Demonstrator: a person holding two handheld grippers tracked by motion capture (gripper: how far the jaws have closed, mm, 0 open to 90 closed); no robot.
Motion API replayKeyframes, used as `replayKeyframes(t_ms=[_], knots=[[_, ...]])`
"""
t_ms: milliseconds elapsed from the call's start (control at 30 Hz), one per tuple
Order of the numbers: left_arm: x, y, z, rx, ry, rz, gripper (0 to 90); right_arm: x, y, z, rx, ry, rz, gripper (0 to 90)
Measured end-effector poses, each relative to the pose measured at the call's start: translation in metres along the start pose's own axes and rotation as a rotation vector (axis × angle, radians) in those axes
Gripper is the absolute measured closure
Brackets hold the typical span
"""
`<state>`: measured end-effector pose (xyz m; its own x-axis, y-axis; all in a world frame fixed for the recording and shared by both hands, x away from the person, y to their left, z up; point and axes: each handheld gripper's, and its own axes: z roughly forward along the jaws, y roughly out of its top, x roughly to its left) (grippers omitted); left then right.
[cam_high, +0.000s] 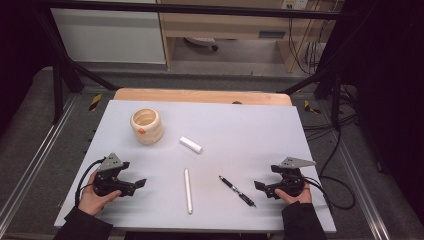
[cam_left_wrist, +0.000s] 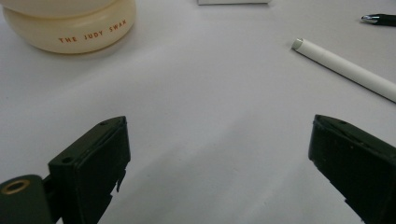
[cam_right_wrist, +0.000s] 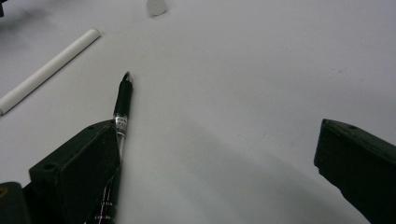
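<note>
A cream ribbed pot (cam_high: 146, 126) stands at the table's far left; its base with orange lettering shows in the left gripper view (cam_left_wrist: 70, 25). A short white block (cam_high: 191, 144) lies near the middle. A long white pen (cam_high: 188, 190) (cam_left_wrist: 345, 67) (cam_right_wrist: 46, 70) lies nearer the front, and a black pen (cam_high: 236, 190) (cam_right_wrist: 122, 102) lies to its right. My left gripper (cam_high: 140, 184) (cam_left_wrist: 219, 158) rests open at the front left, with nothing between its jaws. My right gripper (cam_high: 259, 187) (cam_right_wrist: 219, 168) rests open at the front right; the black pen runs past its left jaw.
The pale grey table top (cam_high: 250, 130) sits on a wooden board (cam_high: 200, 95). Black frame bars and cables (cam_high: 330, 150) surround the table. A person's hands (cam_high: 95, 200) hold both grippers near the front edge.
</note>
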<state>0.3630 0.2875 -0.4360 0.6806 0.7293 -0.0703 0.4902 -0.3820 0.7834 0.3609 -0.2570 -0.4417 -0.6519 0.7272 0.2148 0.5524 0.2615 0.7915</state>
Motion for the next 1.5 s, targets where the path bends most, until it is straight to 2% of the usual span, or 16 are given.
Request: replayKeyframes(t_ms=[767, 1167, 1500], knots=[[-0.007, 0.009, 0.002, 0.013, 0.008, 0.014, 5.8, -0.001, -0.001, 0.002, 0.012, -0.003, -0.019, 1.1], [-0.010, 0.024, 0.005, 0.029, 0.000, 0.037, 5.8, 0.000, -0.001, 0.002, 0.019, -0.005, -0.017, 0.9], [-0.011, 0.038, 0.003, 0.024, 0.013, 0.059, 6.0, 0.000, -0.001, 0.002, 0.019, -0.007, -0.016, 0.8]])
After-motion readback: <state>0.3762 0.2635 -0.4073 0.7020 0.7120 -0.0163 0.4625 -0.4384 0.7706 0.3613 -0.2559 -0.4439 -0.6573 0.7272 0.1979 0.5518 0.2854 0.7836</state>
